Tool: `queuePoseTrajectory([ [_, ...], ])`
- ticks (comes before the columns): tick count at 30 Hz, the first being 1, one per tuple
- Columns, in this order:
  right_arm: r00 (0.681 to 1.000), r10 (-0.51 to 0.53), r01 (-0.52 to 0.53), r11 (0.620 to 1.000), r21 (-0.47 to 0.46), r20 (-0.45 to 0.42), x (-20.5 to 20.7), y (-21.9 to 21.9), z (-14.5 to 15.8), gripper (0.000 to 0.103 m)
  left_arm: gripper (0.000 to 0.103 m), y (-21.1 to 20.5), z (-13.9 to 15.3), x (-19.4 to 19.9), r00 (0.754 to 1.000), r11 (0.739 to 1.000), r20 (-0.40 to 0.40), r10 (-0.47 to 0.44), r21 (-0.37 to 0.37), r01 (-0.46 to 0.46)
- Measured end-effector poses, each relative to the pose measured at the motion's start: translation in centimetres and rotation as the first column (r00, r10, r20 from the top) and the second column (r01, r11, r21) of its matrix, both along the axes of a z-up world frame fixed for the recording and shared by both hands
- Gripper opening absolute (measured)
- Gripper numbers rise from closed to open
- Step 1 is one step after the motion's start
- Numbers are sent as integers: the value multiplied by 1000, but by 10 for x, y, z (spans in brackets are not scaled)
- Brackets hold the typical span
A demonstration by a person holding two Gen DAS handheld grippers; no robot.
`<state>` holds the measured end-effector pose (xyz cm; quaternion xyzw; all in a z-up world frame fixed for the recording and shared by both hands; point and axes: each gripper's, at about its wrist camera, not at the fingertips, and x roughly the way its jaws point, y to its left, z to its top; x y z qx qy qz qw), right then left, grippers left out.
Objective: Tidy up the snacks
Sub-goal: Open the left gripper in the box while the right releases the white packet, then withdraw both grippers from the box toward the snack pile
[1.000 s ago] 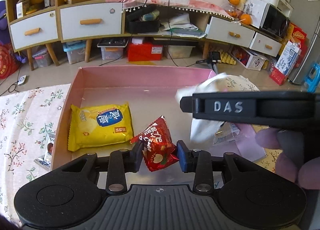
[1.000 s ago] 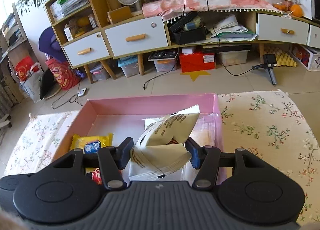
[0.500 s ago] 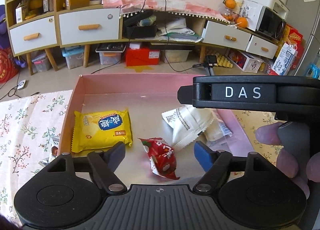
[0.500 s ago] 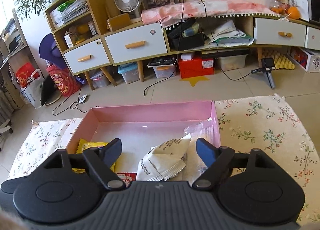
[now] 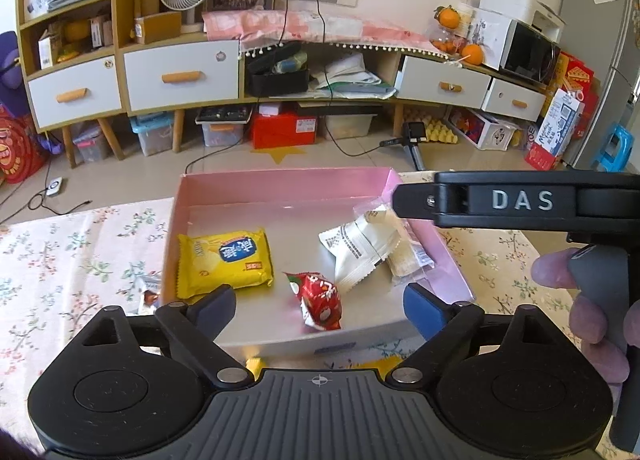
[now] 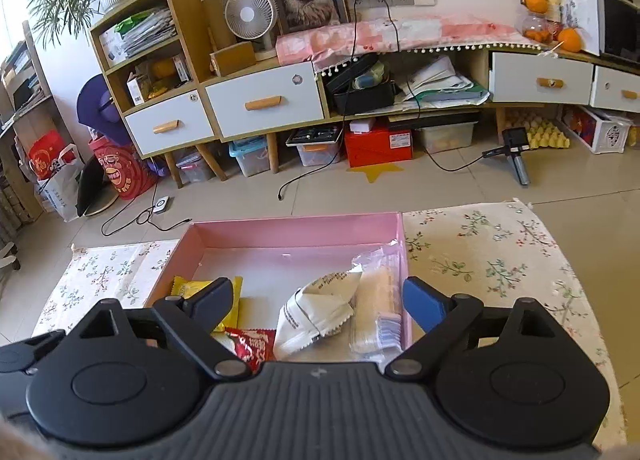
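A: Where does everything sit right now?

B: Four snacks lie in the pink box [image 5: 280,183] on the desk [image 5: 60,252] with its flowered cloth. The yellow packet [image 5: 224,258] is flat at the left, the red packet [image 5: 318,300] near the front edge, the white packet [image 5: 360,252] right of centre, and a clear-wrapped pack [image 6: 378,308] against the right wall, touching the white one.

A: And the grippers?

B: The left gripper [image 5: 318,306] has its jaws spread and opening; the red packet shows between them but the pads do not press on it. The right gripper [image 6: 318,300] is the same, jaws wide and opening above the white packet, nothing pinched. So I read this as the release step: both snacks dropped in, both hands free.

A: How would you finish it cleanly?

B: Keep the jaws wide until the fingers [image 5: 212,304] are clear of the box rim, and lift straight away from the packets so a pad does not drag a crinkly wrapper back out. The red one lies close to the near wall, so it seems the easiest to snag.

A: Anything left outside the box?

B: A small wrapper [image 5: 150,292] lies on the cloth just left of the box, partly hidden by the wall, and something yellow peeks out near the front edge; I cannot tell what it is. The left gripper looks best placed for the wrapper. Approach it low, close on the middle of the wrapper, and carry it over the left wall, away from the white pile, so the right side does not crowd
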<state>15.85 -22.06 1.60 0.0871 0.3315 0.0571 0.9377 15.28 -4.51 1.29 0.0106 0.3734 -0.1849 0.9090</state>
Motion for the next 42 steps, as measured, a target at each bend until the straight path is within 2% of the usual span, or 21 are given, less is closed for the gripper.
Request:
queuePoseTrajectory([
  [18,1000,6,-6,998,-69,-1,-54,3,13,101,100,25,16,-54,1000,998,18,1,58,-2],
  [33,999,19,-14,993,-117,45,-94,5,3,103,100,57,3,-87,999,996,24,-31,81,29],
  [42,995,89,-81,987,-137,49,-110,13,-9,103,100,84,-4,-101,999,994,29,-20,106,17],
])
